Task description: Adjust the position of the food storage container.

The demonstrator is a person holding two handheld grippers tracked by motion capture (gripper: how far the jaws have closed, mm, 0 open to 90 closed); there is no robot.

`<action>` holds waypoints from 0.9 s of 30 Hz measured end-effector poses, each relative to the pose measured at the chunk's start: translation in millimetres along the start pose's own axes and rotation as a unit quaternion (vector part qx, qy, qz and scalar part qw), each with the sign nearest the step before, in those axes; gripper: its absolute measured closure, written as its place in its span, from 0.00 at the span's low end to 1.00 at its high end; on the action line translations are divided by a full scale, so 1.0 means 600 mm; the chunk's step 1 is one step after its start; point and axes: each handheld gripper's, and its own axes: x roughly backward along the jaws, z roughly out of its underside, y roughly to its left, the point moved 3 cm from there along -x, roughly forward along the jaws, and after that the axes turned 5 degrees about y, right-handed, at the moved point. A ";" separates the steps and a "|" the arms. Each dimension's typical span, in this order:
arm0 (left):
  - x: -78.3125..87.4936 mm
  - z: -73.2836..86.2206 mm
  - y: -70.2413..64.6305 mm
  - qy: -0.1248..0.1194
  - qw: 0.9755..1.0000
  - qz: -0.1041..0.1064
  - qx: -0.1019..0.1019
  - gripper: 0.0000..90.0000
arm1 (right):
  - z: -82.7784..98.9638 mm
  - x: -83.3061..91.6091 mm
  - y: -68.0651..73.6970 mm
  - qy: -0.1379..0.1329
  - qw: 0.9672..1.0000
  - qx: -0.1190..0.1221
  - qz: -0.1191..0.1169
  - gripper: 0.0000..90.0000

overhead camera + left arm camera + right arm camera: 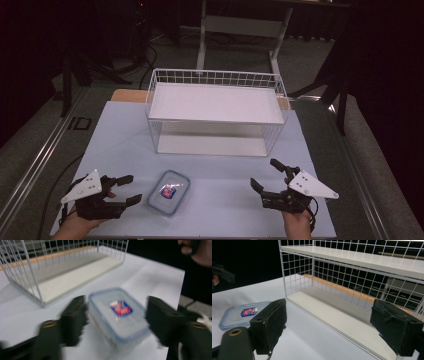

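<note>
Container (169,192) lies on table (225,210) between my left gripper (128,189) and right gripper (266,173), nearer the left. Wire rack (216,112) stands behind it.

We see a white wire rack (216,112) standing toward the far side of the pale blue table (120,135). It has two flat white shelves, one at the top and one at the bottom, with gridded wire walls around them. Beyond the table, we make out the white legs of another stand (240,30) on the grey floor (45,150), and dark cables (145,60) trailing there.
</note>
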 end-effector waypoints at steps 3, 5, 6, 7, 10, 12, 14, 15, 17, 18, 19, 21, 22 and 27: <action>0.004 0.012 0.005 0.017 1.000 0.000 0.001 0.73 | 0.002 -0.002 0.000 0.002 1.000 -0.002 -0.003 0.15; 0.003 0.032 0.016 0.057 0.998 -0.002 0.010 0.84 | 0.002 -0.003 0.000 -0.001 1.000 -0.006 -0.008 0.15; 0.003 0.032 0.016 0.057 0.998 -0.002 0.010 0.92 | 0.001 -0.003 -0.001 -0.001 1.000 -0.006 -0.008 0.15; 0.001 0.044 0.023 0.076 0.997 -0.004 0.014 0.98 | 0.001 -0.003 0.000 -0.002 1.000 -0.007 -0.009 0.15; -0.013 0.059 0.030 0.107 0.994 0.005 0.023 1.00 | 0.000 -0.001 0.000 -0.005 1.000 -0.007 -0.009 0.15; -0.025 0.065 0.029 0.124 0.992 0.015 0.020 1.00 | 0.000 -0.001 0.000 -0.009 1.000 -0.009 -0.010 0.15; -0.033 0.066 0.027 0.134 0.991 0.015 0.015 1.00 | 0.000 -0.001 0.000 -0.009 1.000 -0.009 -0.010 0.15; -0.040 0.066 0.025 0.143 0.990 0.018 0.011 1.00 | 0.000 -0.002 0.000 -0.007 1.000 -0.010 -0.011 0.15; -0.058 0.062 0.022 0.150 0.988 0.028 0.004 1.00 | 0.001 -0.003 0.000 -0.006 1.000 -0.011 -0.013 0.15; -0.064 0.060 0.022 0.151 0.988 0.032 0.004 1.00 | 0.001 -0.002 0.000 -0.007 1.000 -0.012 -0.013 0.15; -0.070 0.059 0.021 0.149 0.988 0.035 0.002 1.00 | 0.001 -0.002 0.000 -0.007 1.000 -0.012 -0.013 0.15; -0.075 0.057 0.020 0.151 0.988 0.041 0.002 1.00 | 0.001 -0.002 -0.001 -0.007 1.000 -0.012 -0.014 0.15; -0.086 0.053 0.016 0.156 0.987 0.044 -0.007 1.00 | 0.001 -0.002 -0.001 -0.008 1.000 -0.011 -0.015 0.15; -0.104 0.049 0.007 0.148 0.987 0.057 -0.021 1.00 | 0.000 0.000 0.000 -0.010 1.000 -0.010 -0.017 0.15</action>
